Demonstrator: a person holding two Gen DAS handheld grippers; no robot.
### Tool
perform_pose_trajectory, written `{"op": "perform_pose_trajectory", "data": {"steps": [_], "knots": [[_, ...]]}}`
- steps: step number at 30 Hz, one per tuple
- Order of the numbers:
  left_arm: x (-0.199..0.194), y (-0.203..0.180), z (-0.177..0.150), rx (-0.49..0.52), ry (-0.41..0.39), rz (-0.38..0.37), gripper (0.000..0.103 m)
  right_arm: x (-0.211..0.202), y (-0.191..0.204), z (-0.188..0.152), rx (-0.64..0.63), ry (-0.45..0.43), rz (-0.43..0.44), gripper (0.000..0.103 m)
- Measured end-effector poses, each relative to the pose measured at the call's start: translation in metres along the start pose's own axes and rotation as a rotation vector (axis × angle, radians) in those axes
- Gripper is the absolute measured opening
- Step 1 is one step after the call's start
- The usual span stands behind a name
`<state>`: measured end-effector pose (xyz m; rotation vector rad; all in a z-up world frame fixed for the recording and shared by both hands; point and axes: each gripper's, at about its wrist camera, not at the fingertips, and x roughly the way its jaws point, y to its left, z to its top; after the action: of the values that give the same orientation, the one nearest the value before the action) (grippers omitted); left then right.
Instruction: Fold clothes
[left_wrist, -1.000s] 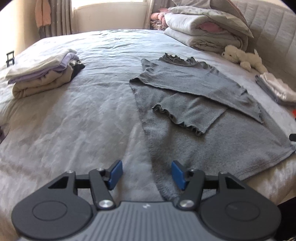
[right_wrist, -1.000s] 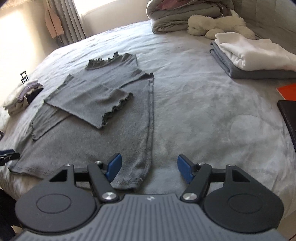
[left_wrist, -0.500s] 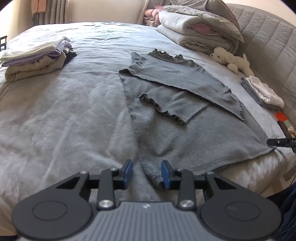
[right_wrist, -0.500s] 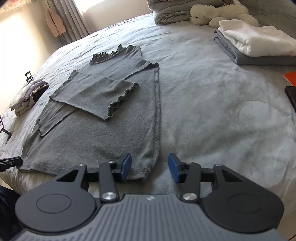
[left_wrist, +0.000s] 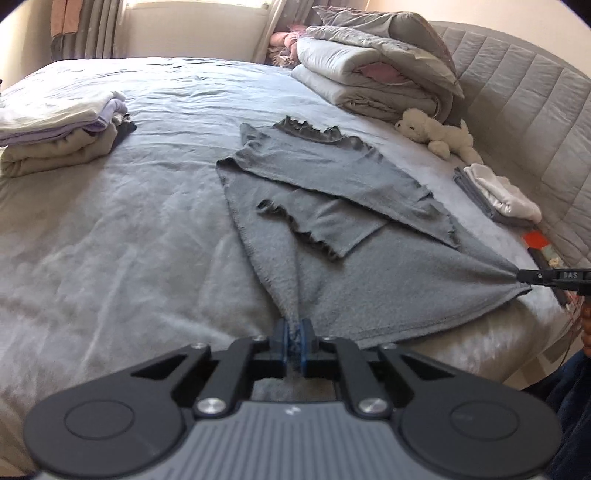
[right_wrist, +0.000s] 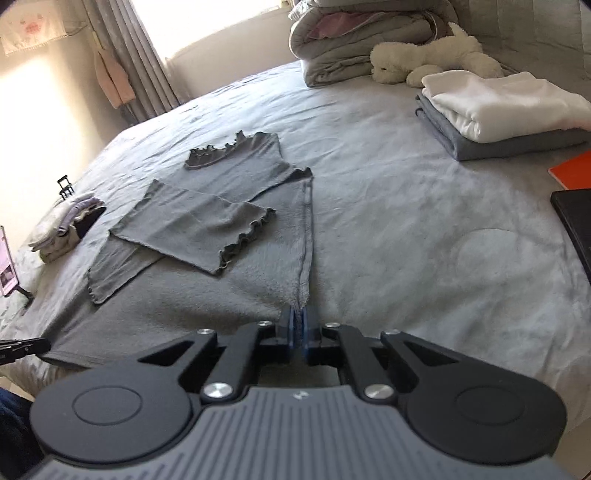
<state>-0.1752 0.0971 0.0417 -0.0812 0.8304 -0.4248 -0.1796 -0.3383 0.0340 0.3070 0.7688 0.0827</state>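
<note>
A grey long-sleeved top (left_wrist: 369, 258) (right_wrist: 207, 236) with a ruffled collar lies flat on the bed, both sleeves folded across its body. My left gripper (left_wrist: 293, 334) is shut on the hem's near left corner, and the cloth puckers into its blue pads. My right gripper (right_wrist: 297, 325) is shut on the hem's right corner. The right gripper's black tip (left_wrist: 546, 276) shows at the right edge of the left wrist view, pinching that corner. The left gripper's tip (right_wrist: 22, 347) shows at the left edge of the right wrist view.
The bed (left_wrist: 110, 221) has a grey sheet. A folded pile of clothes (left_wrist: 62, 136) sits far left; a white and grey folded pile (right_wrist: 506, 110) sits far right. A plush dog (left_wrist: 436, 136) and stacked duvets (left_wrist: 376, 85) lie by the headboard. An orange item (right_wrist: 572, 170) and a black item (right_wrist: 576, 221) lie at the right.
Both grippers went from wide open to shut, each clamping a hem corner of the grey top. The hem now bunches at both pinch points.
</note>
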Motion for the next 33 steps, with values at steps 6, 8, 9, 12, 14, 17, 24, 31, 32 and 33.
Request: {"op": "perform_pose_trajectory", "data": {"steps": [6,8,9,12,14,17,24,31,32,33], "knots": [[0.006,0.002,-0.003,0.001,0.026,0.017,0.006,-0.002,0.000,-0.002,0.013,0.000,-0.006,0.004],[0.008,0.004,-0.003,-0.002,0.031,0.016,0.006,-0.008,-0.003,-0.002,0.036,-0.022,0.007,0.004],[0.009,0.004,-0.003,-0.004,0.034,0.015,0.006,-0.008,-0.003,-0.002,0.041,-0.022,0.007,0.004],[0.012,0.006,-0.003,-0.014,0.045,0.011,0.006,0.003,0.001,-0.001,0.014,0.021,-0.021,0.004],[0.013,0.008,-0.003,-0.029,0.048,0.004,0.007,0.006,0.000,0.000,0.017,0.033,-0.026,0.004],[0.015,0.010,-0.004,-0.055,0.055,0.003,0.010,0.007,0.001,0.000,0.016,0.039,-0.025,0.005],[0.015,0.006,-0.005,-0.038,0.050,0.017,0.010,0.011,0.003,0.000,0.012,0.048,-0.049,0.007],[0.015,0.005,-0.006,-0.032,0.047,0.022,0.010,0.014,0.005,-0.001,-0.001,0.069,-0.066,0.014],[0.015,0.004,-0.006,-0.032,0.047,0.024,0.010,0.015,0.006,-0.001,0.001,0.079,-0.065,0.015],[0.015,0.004,-0.006,-0.032,0.047,0.027,0.011,0.017,0.006,-0.002,-0.001,0.096,-0.060,0.015]]}}
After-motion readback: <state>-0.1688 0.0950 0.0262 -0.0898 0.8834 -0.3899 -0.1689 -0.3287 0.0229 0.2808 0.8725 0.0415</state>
